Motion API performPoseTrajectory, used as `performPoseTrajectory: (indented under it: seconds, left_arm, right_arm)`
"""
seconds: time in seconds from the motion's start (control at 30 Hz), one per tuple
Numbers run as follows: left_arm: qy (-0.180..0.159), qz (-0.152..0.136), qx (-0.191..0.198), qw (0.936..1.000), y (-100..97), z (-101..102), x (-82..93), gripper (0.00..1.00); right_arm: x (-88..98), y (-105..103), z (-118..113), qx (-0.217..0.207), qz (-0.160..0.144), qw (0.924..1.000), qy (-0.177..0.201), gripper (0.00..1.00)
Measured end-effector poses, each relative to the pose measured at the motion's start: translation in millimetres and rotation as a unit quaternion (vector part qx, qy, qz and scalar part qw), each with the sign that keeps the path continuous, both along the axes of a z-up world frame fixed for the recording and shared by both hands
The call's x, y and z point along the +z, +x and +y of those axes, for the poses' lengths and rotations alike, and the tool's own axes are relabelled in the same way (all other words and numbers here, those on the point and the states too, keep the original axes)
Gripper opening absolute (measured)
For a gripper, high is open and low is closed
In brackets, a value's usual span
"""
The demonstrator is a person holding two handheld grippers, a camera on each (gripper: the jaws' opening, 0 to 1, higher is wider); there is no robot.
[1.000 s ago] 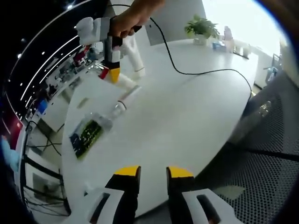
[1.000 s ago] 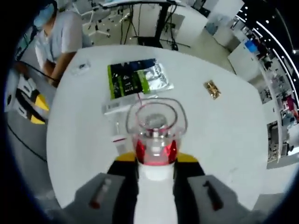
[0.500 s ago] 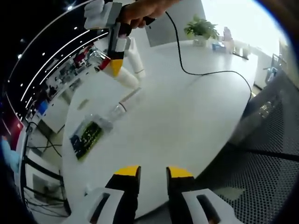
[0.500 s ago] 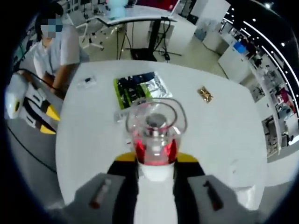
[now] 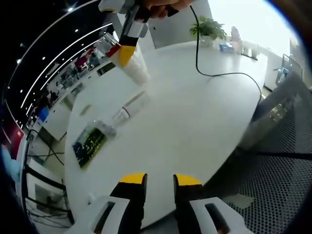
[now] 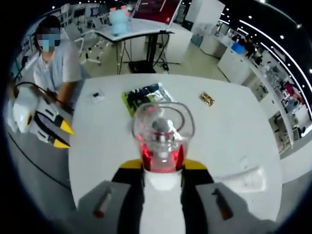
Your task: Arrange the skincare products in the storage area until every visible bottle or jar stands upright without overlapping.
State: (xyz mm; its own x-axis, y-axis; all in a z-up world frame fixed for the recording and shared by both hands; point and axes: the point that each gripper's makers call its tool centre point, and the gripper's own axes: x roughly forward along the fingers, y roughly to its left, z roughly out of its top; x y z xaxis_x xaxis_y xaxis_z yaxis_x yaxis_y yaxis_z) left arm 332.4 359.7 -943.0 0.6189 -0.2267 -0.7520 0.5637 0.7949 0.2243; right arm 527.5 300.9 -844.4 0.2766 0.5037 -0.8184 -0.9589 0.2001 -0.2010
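Rt tongs (image 6: 163, 165) w/ bottle (image 6: 162, 141), higher now

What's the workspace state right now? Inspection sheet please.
Surface: white table, mostly bare.
Job's things: white bottle with clear cap clamped in the right gripper, lifted off the table; clear tube lying flat.
Clutter: green-black sachet; small gold packet.
Grippers: left gripper open, empty, at the table edge.
Cables: black cable across the table.
Surroundings: potted plant; mesh chair; seated person.
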Motion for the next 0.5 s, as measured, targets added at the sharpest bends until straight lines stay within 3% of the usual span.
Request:
performPoseTrajectory:
  seconds: [0.5]
  left_arm:
    - [-0.058,-0.011,0.018,0.9981,3.3,-6.1,12.8,0.24]
  right_arm:
    - [23.2,-43.4,-14.5,-0.046,0.026,0.9961,0.071,0.26]
